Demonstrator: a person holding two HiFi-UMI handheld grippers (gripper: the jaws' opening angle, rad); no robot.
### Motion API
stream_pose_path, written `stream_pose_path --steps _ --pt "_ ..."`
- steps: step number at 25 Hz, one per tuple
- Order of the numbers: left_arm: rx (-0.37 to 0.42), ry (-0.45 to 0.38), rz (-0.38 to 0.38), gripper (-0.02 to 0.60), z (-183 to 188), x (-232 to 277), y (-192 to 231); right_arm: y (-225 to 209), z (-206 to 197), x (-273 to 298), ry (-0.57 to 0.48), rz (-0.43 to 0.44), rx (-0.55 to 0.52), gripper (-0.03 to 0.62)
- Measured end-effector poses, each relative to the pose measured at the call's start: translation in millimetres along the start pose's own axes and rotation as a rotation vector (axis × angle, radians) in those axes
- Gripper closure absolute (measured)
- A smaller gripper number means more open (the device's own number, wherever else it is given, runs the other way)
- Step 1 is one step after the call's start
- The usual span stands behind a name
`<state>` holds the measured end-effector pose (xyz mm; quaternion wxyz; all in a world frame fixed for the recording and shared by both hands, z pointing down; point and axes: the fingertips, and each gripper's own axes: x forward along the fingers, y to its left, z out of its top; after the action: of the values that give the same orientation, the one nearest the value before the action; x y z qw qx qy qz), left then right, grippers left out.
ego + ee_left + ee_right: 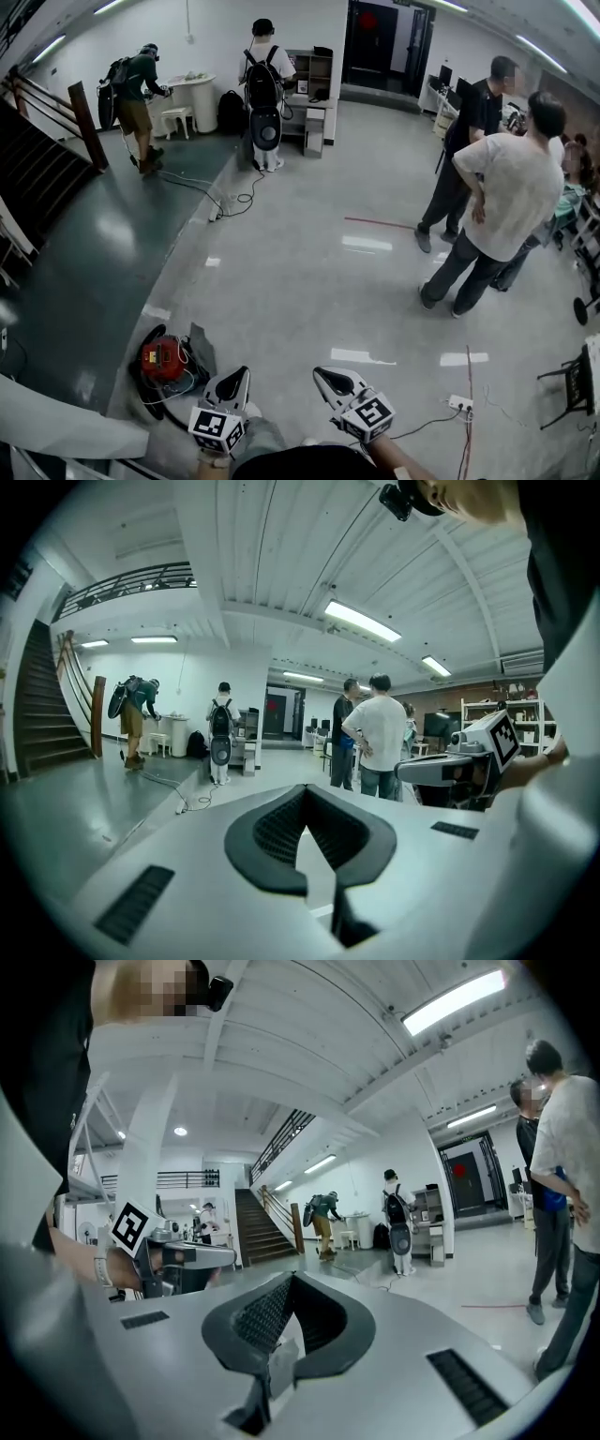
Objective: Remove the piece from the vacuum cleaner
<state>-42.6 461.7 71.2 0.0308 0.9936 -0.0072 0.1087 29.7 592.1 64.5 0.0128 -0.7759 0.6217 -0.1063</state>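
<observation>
1. Status: the left gripper (240, 375) and the right gripper (323, 375) are both held up over the floor (309, 281). Both sets of fingers are clenched on nothing, and each gripper view shows only the room beyond them.
2. The vacuum (161, 360) sits on the floor at the left, just beside the left gripper in the head view and untouched. Which piece is to come off cannot be made out from here.
3. Risk: reaching down with the fingers clenched. They would knock the vacuum instead of taking hold of it (open them before the descent).
4. Risk: loose cables (180, 382) lie against the body. A pull on the piece may snag them, or drag the whole machine if the other gripper does not brace it.
5. Risk: the power strip (459, 404) and its lead on the floor to the right could trip the person on a sideways step.
6. The bystanders (497, 211) stand well apart, so no conflict is foreseen.
</observation>
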Motion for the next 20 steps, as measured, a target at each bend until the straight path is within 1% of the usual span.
stream_pose_path --steps 3,7,12,16,20 --pt "-0.017 0.007 0.006 0.574 2 11 33 -5 8 32 0.010 -0.005 -0.004 0.566" --pt "-0.019 -0.012 0.008 0.574 14 30 85 -12 22 82 0.021 -0.016 -0.015 0.566" --pt "-0.048 -0.039 0.014 0.574 27 45 159 -13 42 151 0.025 -0.037 -0.023 0.566" --pt "-0.055 -0.021 0.009 0.574 28 51 216 -7 49 206 0.037 -0.051 -0.014 0.566" --pt "-0.068 -0.008 0.025 0.574 26 46 267 6 52 257 0.046 -0.043 0.008 0.566"
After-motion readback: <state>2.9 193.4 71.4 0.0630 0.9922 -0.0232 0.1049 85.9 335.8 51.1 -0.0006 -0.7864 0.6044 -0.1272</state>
